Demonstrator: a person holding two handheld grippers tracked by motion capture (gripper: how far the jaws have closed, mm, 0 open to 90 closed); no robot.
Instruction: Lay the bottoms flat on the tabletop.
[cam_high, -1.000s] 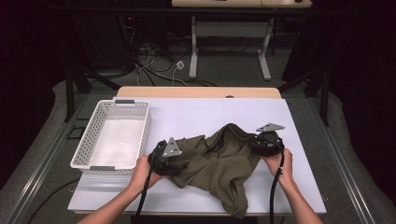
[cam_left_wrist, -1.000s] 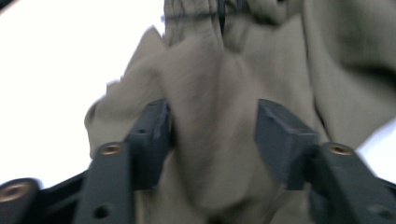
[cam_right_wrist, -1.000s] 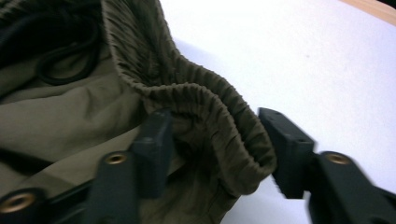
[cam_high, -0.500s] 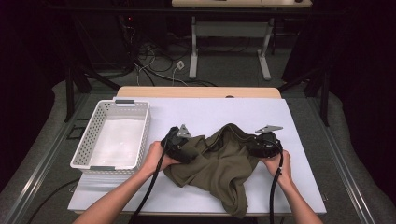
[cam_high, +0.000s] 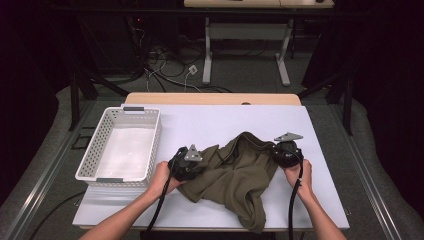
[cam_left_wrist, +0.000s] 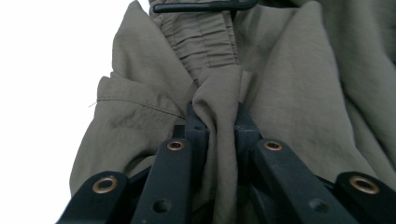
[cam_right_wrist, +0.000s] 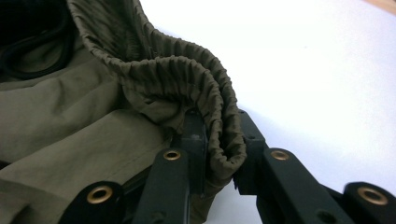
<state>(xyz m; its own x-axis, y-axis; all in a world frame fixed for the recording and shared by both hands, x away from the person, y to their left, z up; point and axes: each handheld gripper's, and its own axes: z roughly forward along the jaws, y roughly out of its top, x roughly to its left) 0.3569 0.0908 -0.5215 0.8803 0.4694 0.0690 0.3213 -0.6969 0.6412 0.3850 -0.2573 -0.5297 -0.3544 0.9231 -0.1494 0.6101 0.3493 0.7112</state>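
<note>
Now, garment: an olive-green garment (cam_high: 235, 180) lies crumpled on the white counter (cam_high: 220, 125), right of the basket and between the two hands.
Left gripper: the left gripper (cam_high: 186, 164) sits at the garment's left edge; its jaws have just been closing and now pinch a fold of the cloth (cam_left_wrist: 218, 116) tightly between them.
Right gripper: the right gripper (cam_high: 285, 151) is at the garment's upper right corner; its jaws have just been closing too and clamp the gathered elastic waistband (cam_right_wrist: 219, 126).
Cord: a dark drawstring (cam_right_wrist: 28, 60) lies inside the waist opening, probably looped, though the shadow there is deep.
Basket: a white perforated basket (cam_high: 90, 155) stands at the counter's left, just beside the left hand (cam_high: 162, 177).
Right hand: the right hand (cam_high: 299, 175) grips its tool, the cable trailing toward the person.
</note>
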